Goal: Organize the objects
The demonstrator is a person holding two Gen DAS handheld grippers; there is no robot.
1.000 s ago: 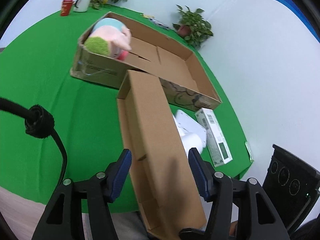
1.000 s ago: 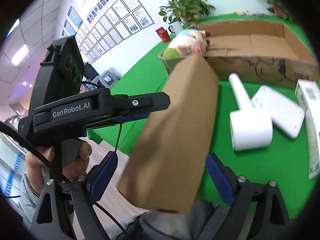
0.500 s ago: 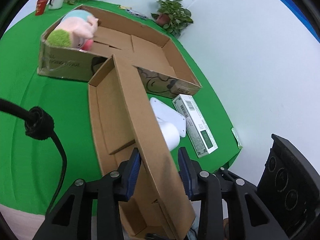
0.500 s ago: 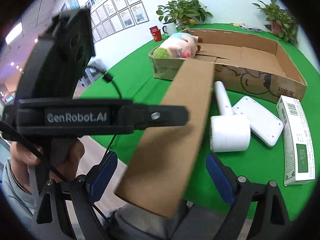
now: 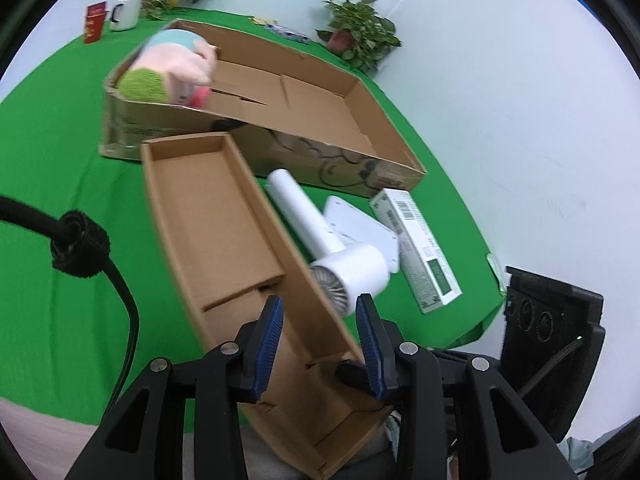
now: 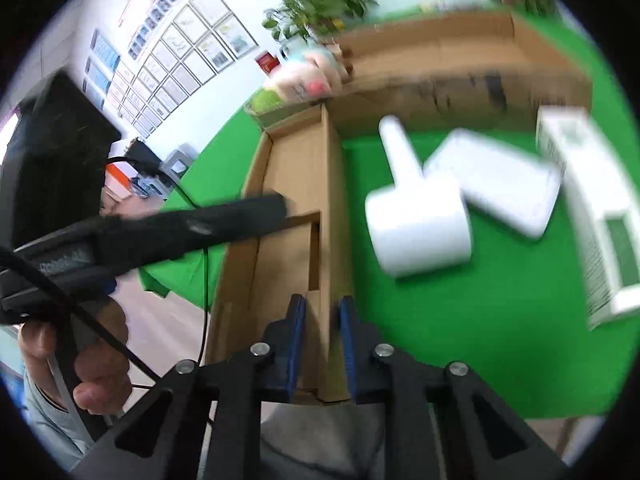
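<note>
A long narrow open cardboard tray (image 5: 212, 216) hangs over the near edge of the green table, open side up. My left gripper (image 5: 320, 344) straddles its right side wall, jaws narrowly apart around the wall. My right gripper (image 6: 322, 336) is shut on the same wall of the tray (image 6: 296, 184) at its near end. A white hair dryer (image 5: 320, 240) lies right of the tray, beside a white flat box (image 5: 360, 228) and a white carton with a green panel (image 5: 416, 248). They also show, blurred, in the right wrist view: dryer (image 6: 416, 216), carton (image 6: 592, 208).
A large shallow cardboard box (image 5: 304, 92) lies behind, with a pink and green plush toy (image 5: 168, 68) in its left end. Potted plants (image 5: 360, 32), a mug (image 5: 126, 12) and a red box (image 5: 94, 26) stand at the far edge. The table edge is close.
The tray has turned from lying on its side to open side up. My right gripper has closed from wide open onto its wall. My left gripper has narrowed around the same wall.
</note>
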